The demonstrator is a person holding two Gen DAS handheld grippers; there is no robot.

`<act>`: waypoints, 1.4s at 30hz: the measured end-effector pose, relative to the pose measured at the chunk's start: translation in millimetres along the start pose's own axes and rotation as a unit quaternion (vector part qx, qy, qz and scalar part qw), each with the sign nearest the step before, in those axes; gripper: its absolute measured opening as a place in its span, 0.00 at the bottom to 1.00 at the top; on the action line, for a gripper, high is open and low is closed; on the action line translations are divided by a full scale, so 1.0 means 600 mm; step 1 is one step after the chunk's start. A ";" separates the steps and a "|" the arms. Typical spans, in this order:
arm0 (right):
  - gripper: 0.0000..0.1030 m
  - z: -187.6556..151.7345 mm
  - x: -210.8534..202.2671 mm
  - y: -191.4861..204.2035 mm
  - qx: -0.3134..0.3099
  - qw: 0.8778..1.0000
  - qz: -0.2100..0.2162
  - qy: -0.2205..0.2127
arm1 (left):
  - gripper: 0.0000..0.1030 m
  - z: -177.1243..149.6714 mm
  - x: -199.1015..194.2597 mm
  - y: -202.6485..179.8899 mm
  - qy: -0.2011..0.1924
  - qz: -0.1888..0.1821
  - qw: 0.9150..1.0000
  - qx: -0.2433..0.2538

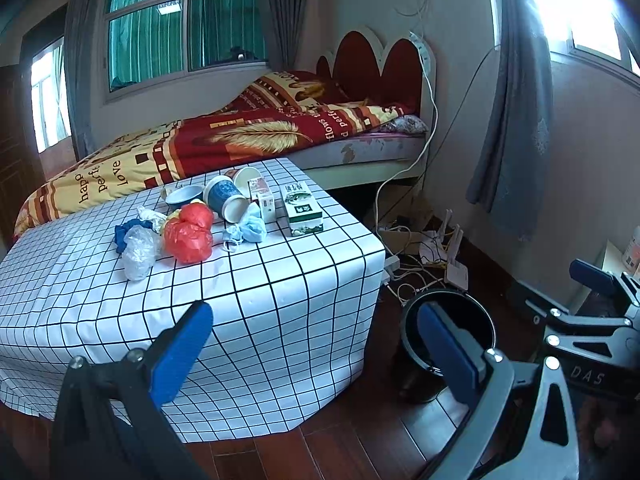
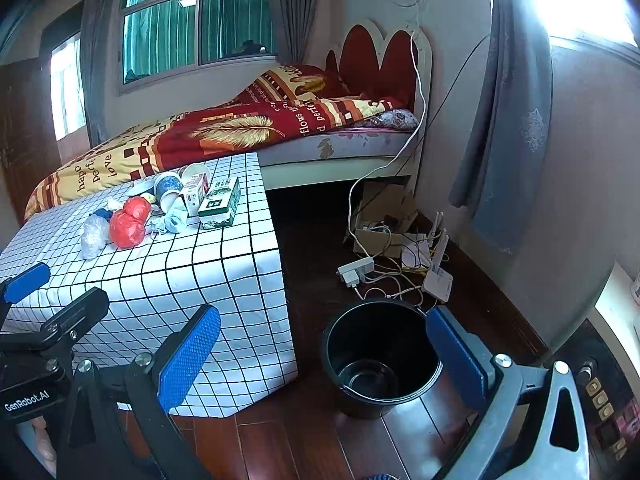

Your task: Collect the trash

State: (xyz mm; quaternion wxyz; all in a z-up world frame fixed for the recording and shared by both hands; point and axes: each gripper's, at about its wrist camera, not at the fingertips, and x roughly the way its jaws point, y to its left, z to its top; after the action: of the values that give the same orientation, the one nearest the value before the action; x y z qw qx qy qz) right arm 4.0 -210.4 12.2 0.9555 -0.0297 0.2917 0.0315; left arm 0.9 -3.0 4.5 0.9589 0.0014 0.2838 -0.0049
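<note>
Both grippers I'm steering hang low over the wood floor with their blue pads spread wide and nothing between them: the left gripper (image 1: 316,344) sits before the near edge of the table (image 1: 260,304), and the right gripper (image 2: 324,350) frames the black bin (image 2: 380,360). That bin stands on the floor just right of the table's near right corner, and I can see nothing in it. Farther back on the checked cloth lies the trash, well apart from both grippers: a clear bag (image 1: 138,252), a red bag (image 1: 188,232), a face mask (image 1: 248,230), a tipped blue cup (image 1: 226,196), a white cup (image 1: 246,178) and two boxes, the green box (image 1: 304,208) rightmost. Beyond the table is the bed (image 1: 240,136); cables and a router (image 2: 438,276) lie on the floor at far right.
</note>
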 end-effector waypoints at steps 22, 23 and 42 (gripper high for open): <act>1.00 -0.003 0.000 0.004 -0.001 1.000 0.002 0.001 | 1.00 -0.008 -0.012 0.001 -0.002 0.001 1.000 0.001; 1.00 -0.004 0.000 0.004 -0.001 1.000 0.002 0.000 | 1.00 -0.008 -0.012 0.001 -0.002 0.001 1.000 0.001; 1.00 -0.005 0.001 0.007 -0.001 1.000 0.002 0.002 | 1.00 -0.007 -0.008 0.001 0.001 0.000 1.000 0.000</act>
State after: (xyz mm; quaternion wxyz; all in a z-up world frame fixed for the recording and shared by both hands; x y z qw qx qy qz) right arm 2.4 -206.6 9.3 0.9549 -0.0305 0.2935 0.0337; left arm -5.3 -2.3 3.9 0.9585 0.0015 0.2850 -0.0051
